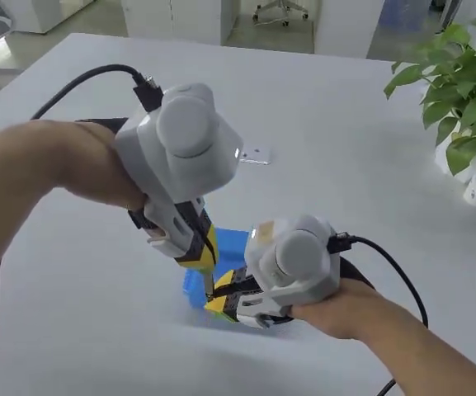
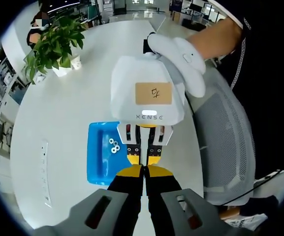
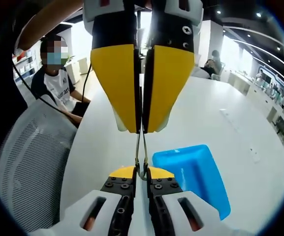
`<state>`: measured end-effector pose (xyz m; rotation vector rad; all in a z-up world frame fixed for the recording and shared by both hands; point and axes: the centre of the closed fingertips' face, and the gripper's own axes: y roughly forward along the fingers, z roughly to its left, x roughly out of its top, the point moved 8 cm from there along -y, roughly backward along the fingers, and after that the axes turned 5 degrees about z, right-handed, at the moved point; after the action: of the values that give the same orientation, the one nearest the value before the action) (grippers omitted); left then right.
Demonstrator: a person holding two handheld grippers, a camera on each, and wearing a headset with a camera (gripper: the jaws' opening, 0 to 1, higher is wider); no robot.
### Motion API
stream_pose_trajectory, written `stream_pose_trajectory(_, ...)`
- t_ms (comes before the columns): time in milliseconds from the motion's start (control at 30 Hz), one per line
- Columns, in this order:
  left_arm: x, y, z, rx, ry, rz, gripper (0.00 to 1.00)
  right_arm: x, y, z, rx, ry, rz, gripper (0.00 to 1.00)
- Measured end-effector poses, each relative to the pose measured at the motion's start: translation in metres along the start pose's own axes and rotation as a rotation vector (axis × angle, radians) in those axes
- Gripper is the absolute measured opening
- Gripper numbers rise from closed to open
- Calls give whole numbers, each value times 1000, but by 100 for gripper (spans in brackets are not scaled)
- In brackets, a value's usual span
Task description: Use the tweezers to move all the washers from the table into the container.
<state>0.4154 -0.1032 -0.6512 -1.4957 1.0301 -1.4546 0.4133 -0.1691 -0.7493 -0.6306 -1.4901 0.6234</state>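
Note:
A blue container (image 2: 98,162) lies on the white table with several small washers (image 2: 114,145) inside it; the container (image 3: 198,174) also appears beside the jaws in the right gripper view, and its edge (image 1: 231,241) peeks out behind the grippers in the head view. Thin metal tweezers (image 3: 141,147) run between the two grippers, which face each other tip to tip. My left gripper (image 3: 142,129) (image 1: 207,257) (image 2: 144,170) is shut on the tweezers' upper part. My right gripper (image 3: 142,173) (image 1: 221,302) (image 2: 144,158) is shut on their lower end, next to the container.
A potted plant (image 1: 464,91) stands at the table's far right edge. A small flush socket plate (image 1: 254,155) sits in the tabletop. A mesh office chair (image 3: 31,157) and a seated person (image 3: 60,88) are beside the table. Cables (image 1: 81,82) trail from both grippers.

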Motion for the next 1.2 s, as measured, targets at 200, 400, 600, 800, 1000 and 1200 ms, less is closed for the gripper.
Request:
stream_pose_trajectory(200, 6, -3, 9, 8, 17, -5, 5, 0, -7, -9, -19, 3, -4, 10)
stream_pose_trajectory(400, 9, -3, 17, 16, 27, -9, 5, -1, -10, -18, -34, 5, -5, 10)
stream_pose_trajectory(600, 12, -1, 27, 26, 38, -8, 5, -4, -10, -30, -49, 6, -2, 10)
stream_pose_trajectory(800, 13, 8, 36, 31, 46, -3, 5, -12, -7, -39, -52, 11, 8, 10)
stream_pose_trajectory(1000, 12, 19, 44, 35, 49, -3, 5, -23, -2, -47, -46, 25, 19, 10)
stream_pose_trajectory(1200, 10, 30, 51, 34, 47, -12, 5, -32, 4, -53, -40, 37, 27, 10)
